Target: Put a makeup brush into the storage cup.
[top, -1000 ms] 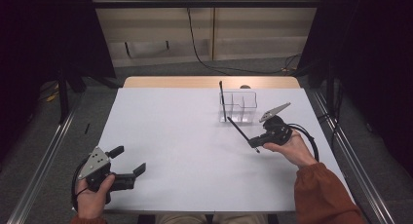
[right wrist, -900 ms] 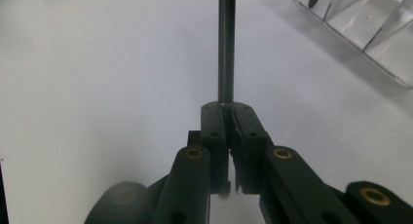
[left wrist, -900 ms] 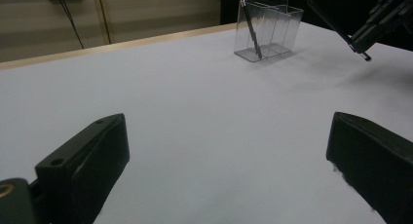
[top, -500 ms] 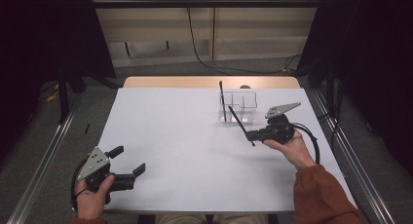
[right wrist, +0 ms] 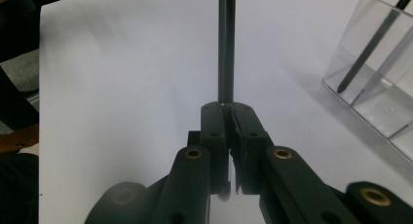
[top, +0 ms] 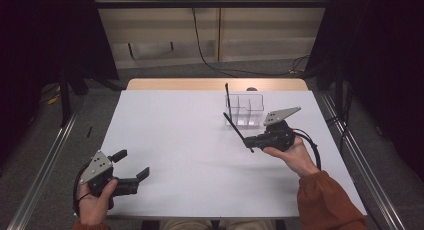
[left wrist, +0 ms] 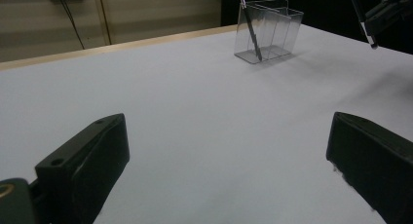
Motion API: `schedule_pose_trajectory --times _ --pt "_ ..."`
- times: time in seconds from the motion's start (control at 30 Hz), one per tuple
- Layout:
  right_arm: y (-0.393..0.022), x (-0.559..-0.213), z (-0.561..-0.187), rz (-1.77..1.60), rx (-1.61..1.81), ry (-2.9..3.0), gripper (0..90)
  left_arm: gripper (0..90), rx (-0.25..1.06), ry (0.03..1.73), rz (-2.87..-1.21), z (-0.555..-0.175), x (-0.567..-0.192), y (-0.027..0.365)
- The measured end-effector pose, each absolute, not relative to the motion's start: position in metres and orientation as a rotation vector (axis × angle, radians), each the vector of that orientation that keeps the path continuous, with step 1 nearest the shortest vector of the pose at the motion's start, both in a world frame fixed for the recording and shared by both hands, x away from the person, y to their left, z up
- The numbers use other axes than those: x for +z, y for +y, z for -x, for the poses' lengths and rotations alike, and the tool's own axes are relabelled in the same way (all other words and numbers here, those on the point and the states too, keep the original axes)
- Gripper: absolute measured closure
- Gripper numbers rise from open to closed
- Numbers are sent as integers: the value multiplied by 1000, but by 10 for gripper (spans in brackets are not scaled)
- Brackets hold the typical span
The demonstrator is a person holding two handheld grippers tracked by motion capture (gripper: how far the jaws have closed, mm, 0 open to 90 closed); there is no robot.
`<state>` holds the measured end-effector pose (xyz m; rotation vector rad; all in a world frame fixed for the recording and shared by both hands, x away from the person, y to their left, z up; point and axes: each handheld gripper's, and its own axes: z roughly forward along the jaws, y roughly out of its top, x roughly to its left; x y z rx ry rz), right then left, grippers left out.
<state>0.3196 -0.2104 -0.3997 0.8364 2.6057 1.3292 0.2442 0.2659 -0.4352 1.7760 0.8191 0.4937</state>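
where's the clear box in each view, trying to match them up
High view: the clear box stands right of centre, toward the table's far edge.
Left gripper view: the box is at upper right.
Right gripper view: the box runs off the right edge.
Shared landmark: the black stick standing in the box, also in the left gripper view and right gripper view.

Right gripper turns and lifts with the rod

The right gripper [top: 251,140], clamped on a thin black rod [top: 237,129], now sits nearer the clear plastic compartment box [top: 244,110], its grey plate levelled
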Motion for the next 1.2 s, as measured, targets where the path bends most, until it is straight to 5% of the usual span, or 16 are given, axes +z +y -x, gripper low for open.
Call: schedule_pose_trajectory --times 1.2 --pt "-147 -393 -318 -578 989 2928 849 21 436 767 -1818 -247 -434 257"
